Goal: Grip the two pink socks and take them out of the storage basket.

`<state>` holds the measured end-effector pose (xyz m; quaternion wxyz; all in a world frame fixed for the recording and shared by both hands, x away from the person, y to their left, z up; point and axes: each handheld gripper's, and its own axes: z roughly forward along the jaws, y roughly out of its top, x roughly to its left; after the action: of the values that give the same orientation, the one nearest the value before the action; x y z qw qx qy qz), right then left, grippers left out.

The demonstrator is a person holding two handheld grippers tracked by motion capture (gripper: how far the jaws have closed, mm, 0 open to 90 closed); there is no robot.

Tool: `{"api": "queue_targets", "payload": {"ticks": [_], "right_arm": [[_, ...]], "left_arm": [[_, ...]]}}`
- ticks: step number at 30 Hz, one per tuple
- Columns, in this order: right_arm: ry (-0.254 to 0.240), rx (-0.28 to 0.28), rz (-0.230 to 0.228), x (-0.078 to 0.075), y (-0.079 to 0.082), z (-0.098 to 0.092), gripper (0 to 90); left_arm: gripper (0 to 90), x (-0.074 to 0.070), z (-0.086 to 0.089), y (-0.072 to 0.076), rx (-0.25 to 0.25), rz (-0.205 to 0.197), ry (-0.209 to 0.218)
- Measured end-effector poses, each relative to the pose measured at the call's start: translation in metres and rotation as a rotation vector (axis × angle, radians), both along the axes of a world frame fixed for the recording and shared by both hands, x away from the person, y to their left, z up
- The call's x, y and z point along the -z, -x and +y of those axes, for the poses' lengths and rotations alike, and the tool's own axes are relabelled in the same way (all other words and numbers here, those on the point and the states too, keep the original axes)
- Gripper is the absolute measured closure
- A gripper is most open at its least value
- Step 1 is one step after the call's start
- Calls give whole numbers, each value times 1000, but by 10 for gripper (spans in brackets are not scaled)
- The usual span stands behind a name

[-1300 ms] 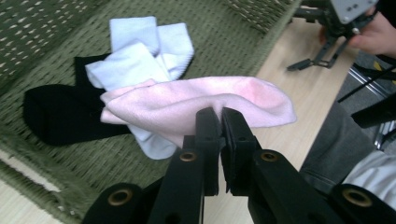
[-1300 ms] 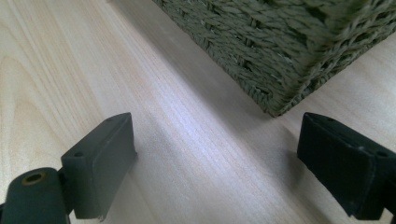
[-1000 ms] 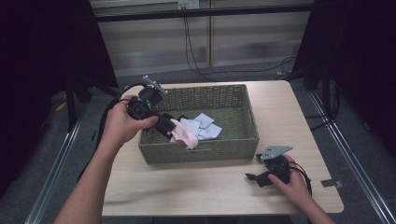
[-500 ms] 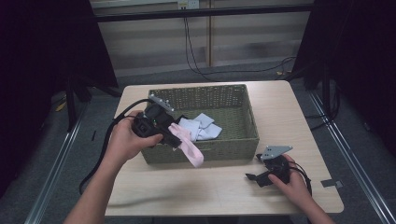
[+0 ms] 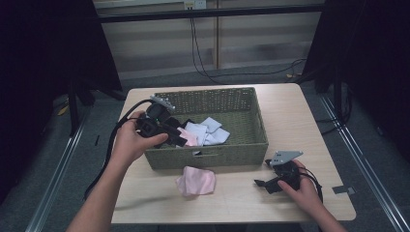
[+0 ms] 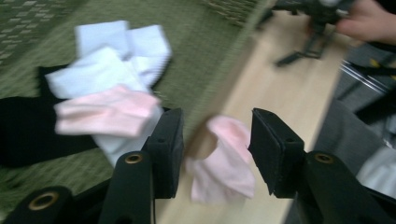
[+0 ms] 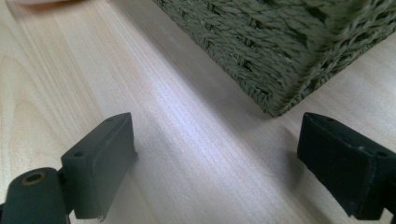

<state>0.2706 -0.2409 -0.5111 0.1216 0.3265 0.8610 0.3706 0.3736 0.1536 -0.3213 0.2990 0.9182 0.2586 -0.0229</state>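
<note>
Left gripper (image 5: pixel 176 139) hangs over the basket's (image 5: pixel 251 121) near-left rim, tilted down, jaws just sprung apart, nothing pinched. Pink cloth (image 5: pixel 196 181) lies crumpled on the table (image 5: pixel 300 116) just in front of the basket. Right gripper (image 5: pixel 263 183) rests low w/ jaws wide, bare wood between them.

— Was there any writing, label or number to be read anywhere around the woven basket (image 5: pixel 212 145)?

— None. The basket's wall was plain weave, and the cloths (image 5: pixel 208 133) inside it bore no print or tag that could be made out.

— And on the desk (image 5: pixel 290 121) beside the basket?

— Bare wood grain. A small dark strip of tape (image 5: pixel 346 189) lay near the desk's edge, to the right of the basket, with nothing legible on it.
</note>
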Motion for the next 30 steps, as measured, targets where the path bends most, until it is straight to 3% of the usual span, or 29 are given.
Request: {"api": "queue_targets", "payload": {"ticks": [6,11,20,26,30], "right_arm": [[0,0,0,0,0,0,106],[0,0,0,0,0,0,106],[2,1,0,0,0,0,106],[0,0,0,0,0,0,106],[0,0,0,0,0,0,106]], "left_arm": [[489,23,5,-26,-77,-9,-46],[469,37,1,-40,-97,10,-78],[415,56,-2,-59,-152,51,-93],[380,65,-2,-65,-180,64,-82],[349,71,-4,-69,-208,80,-97]]}}
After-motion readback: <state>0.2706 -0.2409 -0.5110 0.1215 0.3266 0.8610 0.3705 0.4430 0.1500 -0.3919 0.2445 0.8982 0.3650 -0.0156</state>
